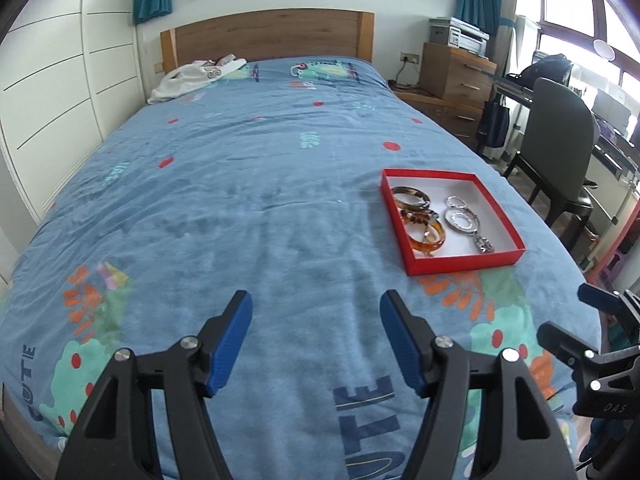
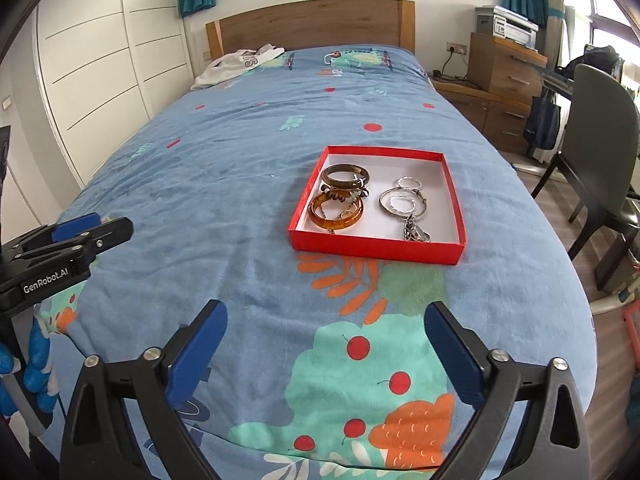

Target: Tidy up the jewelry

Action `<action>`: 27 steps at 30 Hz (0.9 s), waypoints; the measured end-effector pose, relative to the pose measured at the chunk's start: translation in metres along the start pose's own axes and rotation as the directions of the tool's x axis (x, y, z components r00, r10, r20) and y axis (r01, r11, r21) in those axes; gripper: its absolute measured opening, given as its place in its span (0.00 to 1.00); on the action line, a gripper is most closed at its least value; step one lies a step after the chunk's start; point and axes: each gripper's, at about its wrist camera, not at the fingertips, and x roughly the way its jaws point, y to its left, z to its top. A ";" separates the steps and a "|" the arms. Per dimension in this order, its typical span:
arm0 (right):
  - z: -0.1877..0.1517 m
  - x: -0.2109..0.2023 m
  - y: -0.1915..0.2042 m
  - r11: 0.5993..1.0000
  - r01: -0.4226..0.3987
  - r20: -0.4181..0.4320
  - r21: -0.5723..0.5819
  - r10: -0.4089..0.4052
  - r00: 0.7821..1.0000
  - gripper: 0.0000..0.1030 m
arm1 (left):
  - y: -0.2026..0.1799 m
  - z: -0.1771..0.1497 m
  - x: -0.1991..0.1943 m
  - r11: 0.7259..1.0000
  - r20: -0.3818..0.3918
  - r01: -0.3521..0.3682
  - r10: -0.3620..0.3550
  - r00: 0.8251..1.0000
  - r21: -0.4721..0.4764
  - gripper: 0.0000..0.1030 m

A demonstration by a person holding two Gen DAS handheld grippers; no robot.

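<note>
A red shallow box [image 2: 372, 246] with a white inside lies on the blue bedspread; it also shows in the left wrist view [image 1: 464, 265]. In it lie an amber bangle [image 2: 336, 213], a dark brown bangle [image 2: 345, 175], silver rings [image 2: 401, 202] and a silver chain piece [image 2: 416, 232]. The amber bangle [image 1: 428, 238] and silver rings [image 1: 461, 221] show in the left wrist view too. My left gripper [image 1: 316, 304] is open and empty, over the bed to the left of the box. My right gripper [image 2: 326, 316] is open and empty, in front of the box.
A white garment [image 1: 192, 78] lies by the wooden headboard [image 1: 264, 36]. White wardrobe doors [image 2: 100, 60] stand left of the bed. A wooden drawer unit [image 2: 508, 68], a desk and a dark chair [image 2: 600, 140] stand to the right.
</note>
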 end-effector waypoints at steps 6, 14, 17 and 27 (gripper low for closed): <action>-0.006 -0.005 0.005 1.000 0.019 0.025 0.003 -0.019 1.000 0.99 | 0.013 -0.009 -0.005 0.999 0.002 -0.045 0.045 0.999 -0.005 0.63; -0.013 -0.009 0.011 0.999 0.047 0.060 0.008 -0.048 0.997 0.99 | 0.027 -0.020 -0.008 0.997 -0.003 -0.071 0.071 0.997 -0.022 0.63; -0.014 -0.009 0.011 0.999 0.050 0.063 0.010 -0.050 0.997 0.99 | 0.030 -0.023 -0.008 0.996 -0.003 -0.082 0.082 0.997 -0.030 0.63; -0.020 0.002 0.014 0.999 0.050 0.054 0.020 -0.051 0.997 0.99 | 0.038 -0.030 0.000 0.995 -0.025 -0.093 0.092 0.995 -0.044 0.63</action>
